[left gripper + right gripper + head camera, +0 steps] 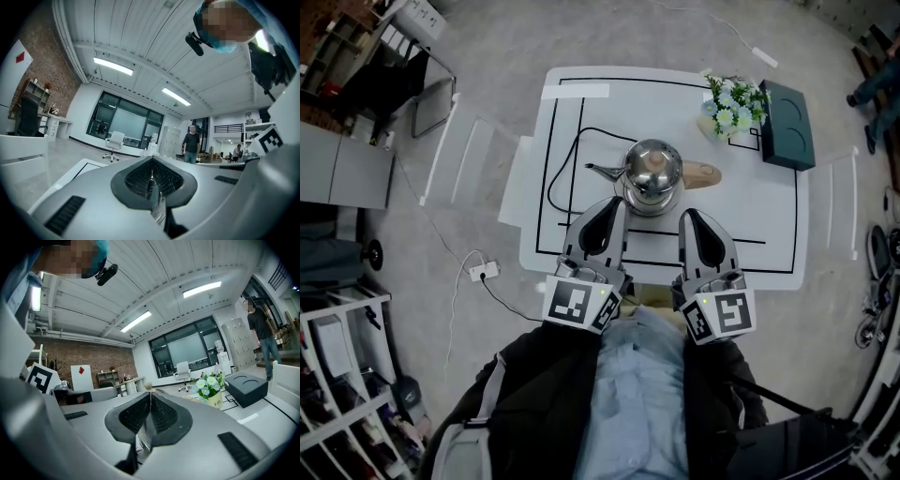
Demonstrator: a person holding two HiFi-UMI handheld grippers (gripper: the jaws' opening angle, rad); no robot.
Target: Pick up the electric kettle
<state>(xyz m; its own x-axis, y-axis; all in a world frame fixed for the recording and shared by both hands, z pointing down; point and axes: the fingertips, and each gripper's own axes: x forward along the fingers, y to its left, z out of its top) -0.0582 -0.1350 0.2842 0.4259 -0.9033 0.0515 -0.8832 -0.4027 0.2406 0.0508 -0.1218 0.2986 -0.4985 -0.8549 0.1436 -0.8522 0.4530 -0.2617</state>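
Brick wall (105, 359), grey floor (609, 37), white office chair (114, 140), ceiling strip lights (112, 66)

Kettle (652, 173) sits mid-table (769, 220), about centre frame. Flowers (731, 101) are at the table's upper right, with the box (787, 124) just right of them. Left gripper (612, 204) and right gripper (691, 217) are side by side just below the kettle. Power strip (483, 271) is on the floor, left.

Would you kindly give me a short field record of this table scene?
kettle: steel electric kettle on white table, spout pointing left, wooden handle right
cord: black, looping left of kettle
left gripper: shut, empty, at kettle's near side
right gripper: shut, empty, at kettle's near side
far right corner: flowers, dark box
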